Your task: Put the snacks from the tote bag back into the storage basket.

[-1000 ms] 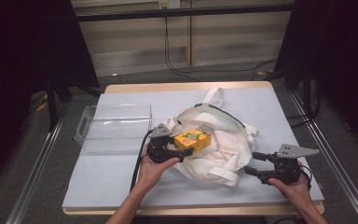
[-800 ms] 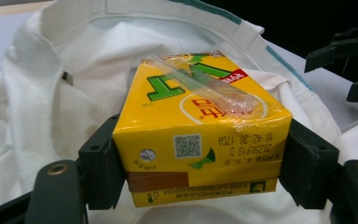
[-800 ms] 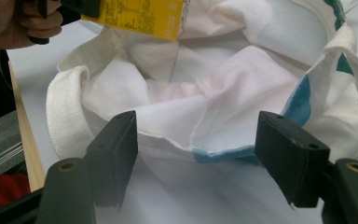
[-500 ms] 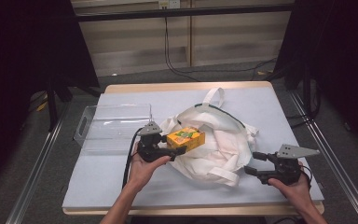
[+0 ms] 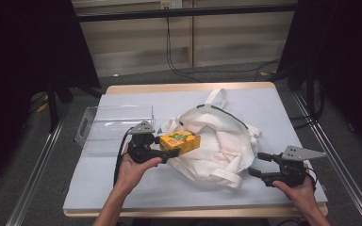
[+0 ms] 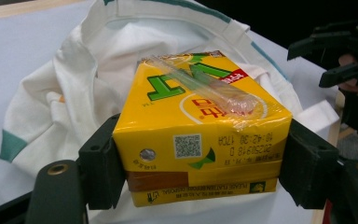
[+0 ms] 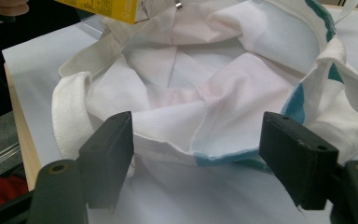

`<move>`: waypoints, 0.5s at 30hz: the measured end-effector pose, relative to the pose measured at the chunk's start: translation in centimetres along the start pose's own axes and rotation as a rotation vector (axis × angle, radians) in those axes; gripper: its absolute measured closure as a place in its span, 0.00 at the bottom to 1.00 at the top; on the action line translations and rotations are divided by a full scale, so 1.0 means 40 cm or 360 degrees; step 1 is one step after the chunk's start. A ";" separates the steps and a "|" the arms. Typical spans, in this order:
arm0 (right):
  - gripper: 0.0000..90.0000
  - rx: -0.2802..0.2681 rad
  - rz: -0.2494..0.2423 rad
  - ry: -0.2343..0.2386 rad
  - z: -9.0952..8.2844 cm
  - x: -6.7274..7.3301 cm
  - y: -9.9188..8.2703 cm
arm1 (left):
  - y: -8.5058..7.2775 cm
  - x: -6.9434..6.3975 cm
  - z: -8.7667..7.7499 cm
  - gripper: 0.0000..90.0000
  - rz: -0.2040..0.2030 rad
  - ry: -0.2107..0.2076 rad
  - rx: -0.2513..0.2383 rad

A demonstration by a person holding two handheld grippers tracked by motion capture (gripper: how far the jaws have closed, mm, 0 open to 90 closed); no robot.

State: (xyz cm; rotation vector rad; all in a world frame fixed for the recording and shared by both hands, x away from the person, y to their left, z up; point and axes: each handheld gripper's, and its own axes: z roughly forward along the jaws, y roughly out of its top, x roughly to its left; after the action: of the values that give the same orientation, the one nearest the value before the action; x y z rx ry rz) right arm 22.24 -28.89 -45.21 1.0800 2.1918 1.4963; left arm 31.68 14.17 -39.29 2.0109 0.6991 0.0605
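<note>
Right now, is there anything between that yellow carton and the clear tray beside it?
Nothing visible. The left gripper holds the yellow carton above the white bag's left edge, and the clear tray stands just left of it, with bare table cover around.

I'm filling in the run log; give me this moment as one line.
left gripper: shut on yellow drink carton, lifted beside white tote bag | right gripper: open, jaws just opening at bag rim | clear bin: unused

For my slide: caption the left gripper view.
Left gripper clamps a yellow drink carton above a white tote bag.
</note>
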 end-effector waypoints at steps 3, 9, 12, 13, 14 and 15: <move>0.26 -0.0008 -0.0019 0.0007 0.001 0.005 0.001 | 0.004 0.008 -0.020 0.30 0.0013 0.0009 0.0035; 0.25 -0.0002 -0.0014 0.0005 0.001 0.005 0.001 | 0.028 0.031 -0.058 0.30 -0.0036 0.0023 -0.0010; 0.25 -0.0002 -0.0015 0.0009 0.002 0.003 0.001 | 0.042 0.039 -0.077 0.30 -0.0015 0.0033 0.0005; 0.25 0.0000 -0.0015 0.0011 0.002 0.003 0.000 | 0.045 0.042 -0.082 0.30 -0.0012 0.0047 0.0004; 0.25 0.0002 -0.0016 0.0007 0.002 0.004 0.000 | 0.047 0.046 -0.088 0.30 -0.0013 0.0071 0.0007; 0.25 0.0001 -0.0017 0.0008 0.002 0.004 0.001 | 0.049 0.053 -0.094 0.30 -0.0018 0.0074 0.0010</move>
State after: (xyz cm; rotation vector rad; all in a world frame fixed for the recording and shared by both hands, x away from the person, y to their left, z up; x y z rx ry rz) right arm 22.19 -28.71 -45.20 1.0643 2.1980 1.4957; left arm 33.12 17.45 -36.22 2.0169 0.7408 0.0988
